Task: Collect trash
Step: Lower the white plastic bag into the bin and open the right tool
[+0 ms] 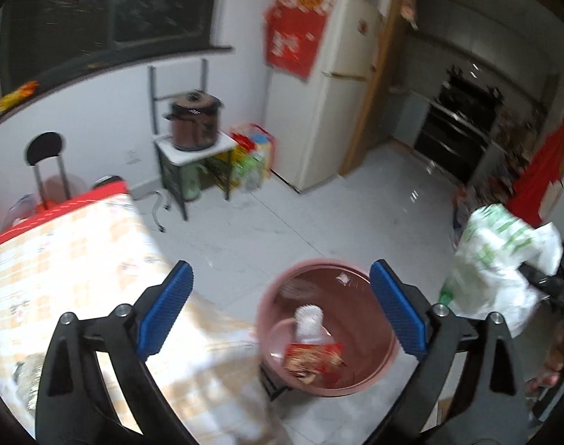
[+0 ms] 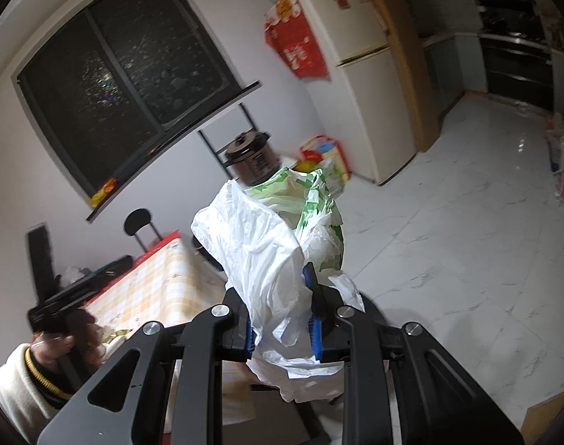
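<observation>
Pale marbled floor tiles (image 1: 356, 200) spread under both claws; the right gripper (image 2: 280, 319) is clamped on a crumpled white-and-green plastic bag (image 2: 278, 230), which looks light, limp and slippery, best pinched at a bunched fold, while the left gripper (image 1: 282, 307) gapes wide and empty over the pink bin (image 1: 360, 371) holding a red wrapper (image 1: 311, 359), beside the checked tablecloth (image 1: 78, 259), fridge (image 1: 337, 111) beyond

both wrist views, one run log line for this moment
left gripper: open, empty | right gripper: shut on plastic bag | pink bin: holds trash
</observation>
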